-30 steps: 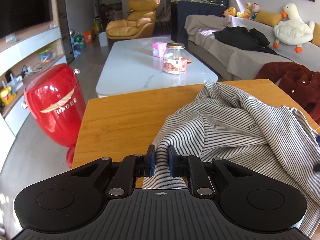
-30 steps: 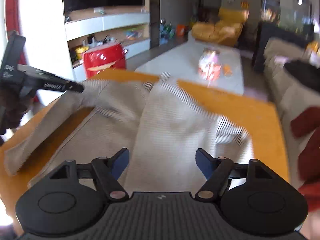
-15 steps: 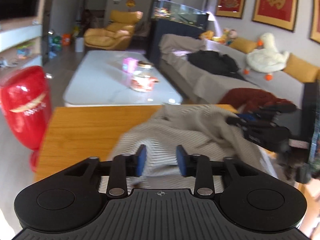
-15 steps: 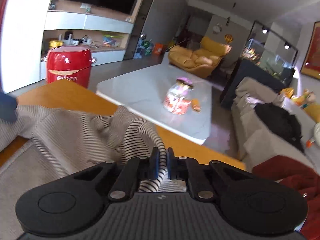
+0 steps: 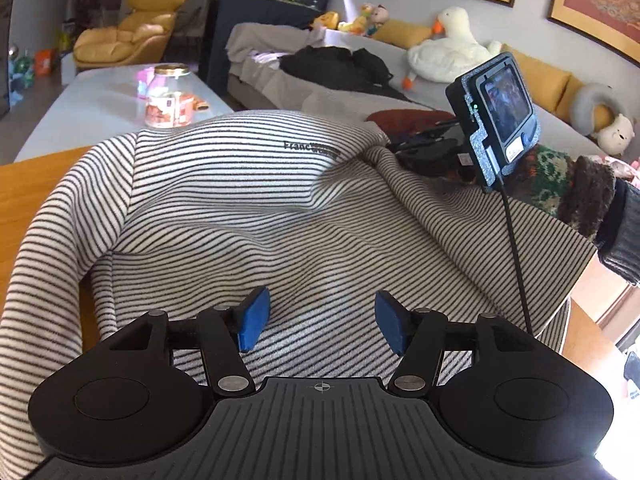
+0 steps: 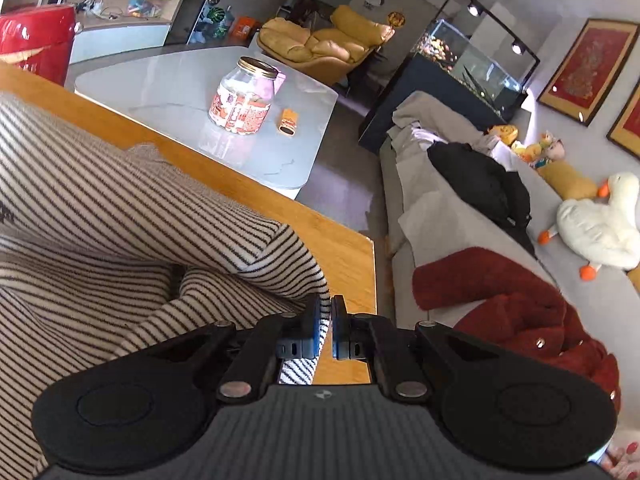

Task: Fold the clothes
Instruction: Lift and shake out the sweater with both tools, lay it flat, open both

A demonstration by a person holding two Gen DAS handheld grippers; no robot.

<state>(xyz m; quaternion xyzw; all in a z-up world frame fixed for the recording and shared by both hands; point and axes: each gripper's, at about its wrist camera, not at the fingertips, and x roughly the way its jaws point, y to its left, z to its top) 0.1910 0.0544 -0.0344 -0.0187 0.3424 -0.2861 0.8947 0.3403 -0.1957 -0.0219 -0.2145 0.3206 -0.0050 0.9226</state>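
A black-and-white striped top [image 5: 280,216] lies rumpled over the wooden table [image 5: 24,184]. My left gripper [image 5: 320,326] is open and empty, just above the striped cloth. My right gripper [image 6: 325,326] is shut on an edge of the striped top [image 6: 120,216] near the table's right edge [image 6: 344,256]. The right gripper also shows in the left wrist view [image 5: 424,146], at the top's far right side, with its camera unit above it.
A white coffee table [image 6: 192,92] with a glass jar [image 6: 242,98] stands beyond the wooden table. A grey sofa [image 6: 448,216] holds a red coat [image 6: 508,308], a black garment and plush toys. A red bin [image 6: 36,44] stands at the left.
My left gripper has let go of the striped top and opened wide. My right gripper has closed on the top's edge and stayed shut, pulling it toward the table's right side.
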